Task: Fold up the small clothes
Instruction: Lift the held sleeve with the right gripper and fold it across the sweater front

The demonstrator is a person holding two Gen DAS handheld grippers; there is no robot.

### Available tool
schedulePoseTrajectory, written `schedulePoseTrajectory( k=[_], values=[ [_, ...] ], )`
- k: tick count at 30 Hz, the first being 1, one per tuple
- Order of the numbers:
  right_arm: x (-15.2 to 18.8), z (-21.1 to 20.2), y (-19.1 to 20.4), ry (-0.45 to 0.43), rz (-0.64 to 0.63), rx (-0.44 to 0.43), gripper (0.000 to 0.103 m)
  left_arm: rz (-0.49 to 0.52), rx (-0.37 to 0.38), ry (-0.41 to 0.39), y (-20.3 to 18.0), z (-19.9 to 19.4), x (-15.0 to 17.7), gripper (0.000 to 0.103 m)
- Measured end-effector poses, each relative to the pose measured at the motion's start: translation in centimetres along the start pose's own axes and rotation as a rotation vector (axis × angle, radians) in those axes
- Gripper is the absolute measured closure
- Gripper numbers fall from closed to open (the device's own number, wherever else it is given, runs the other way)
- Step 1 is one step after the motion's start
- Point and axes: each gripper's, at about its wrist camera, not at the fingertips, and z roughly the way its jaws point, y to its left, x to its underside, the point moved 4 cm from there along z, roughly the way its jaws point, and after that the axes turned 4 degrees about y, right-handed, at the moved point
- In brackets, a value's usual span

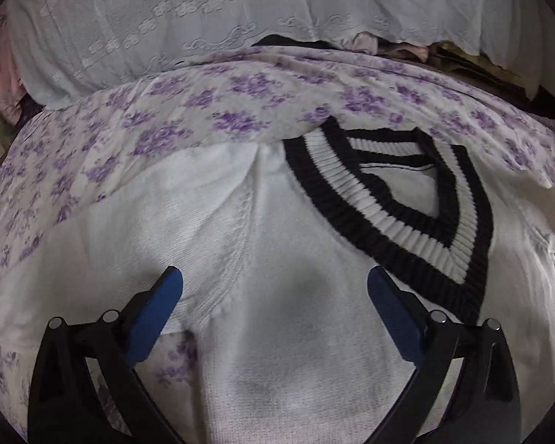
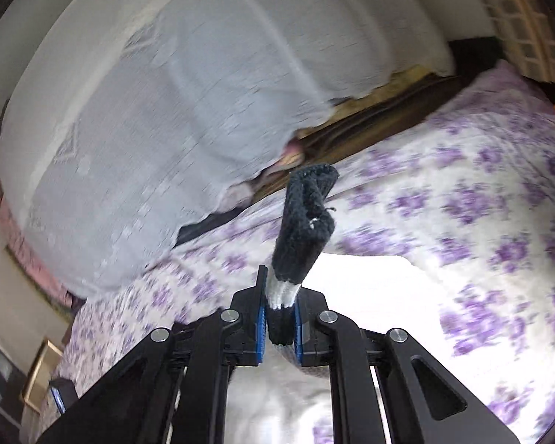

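Observation:
A white knit sweater point(image 1: 277, 240) with a black-and-white striped V-neck point(image 1: 388, 218) lies front up on a purple-flowered bedsheet point(image 1: 203, 111). My left gripper point(image 1: 273, 281) hovers just above the sweater's chest, open, with nothing between its blue pads point(image 1: 155, 314). In the right wrist view my right gripper point(image 2: 280, 318) is shut on the sweater's black-and-white ribbed cuff point(image 2: 303, 222). The cuff is lifted above the bed and sticks up past the pads. The white sweater body point(image 2: 359, 296) hangs and lies below it.
A pale lace-patterned cover point(image 1: 203, 11) is draped over a bulky pile behind the bed. Dark and brownish fabrics point(image 2: 381, 111) show under its edge. A framed object point(image 2: 40, 370) stands at the lower left of the right wrist view.

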Motion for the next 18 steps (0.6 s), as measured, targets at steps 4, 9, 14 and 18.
schedulePoseTrajectory(
  k=[4, 9, 14, 18],
  values=[
    [2.0, 1.9, 6.0, 0.069, -0.062, -0.055, 0.091, -0.047, 0.113, 0.015, 0.3, -0.4, -0.9, 0.006],
    [3.9, 3.8, 12.2, 0.129, -0.124, -0.109, 0.091, -0.126, 0.235, -0.014, -0.2, -1.9, -4.0, 0.006],
    [6.1, 6.2, 17.0, 0.180, -0.181, -0.135, 0.091, -0.201, 0.369, -0.018, -1.2, -1.0, -6.9, 0.006],
    [7.7, 8.7, 18.6, 0.235, -0.195, -0.149, 0.091, -0.237, 0.359, 0.040, 0.2, 1.7, -5.9, 0.006]
  ],
)
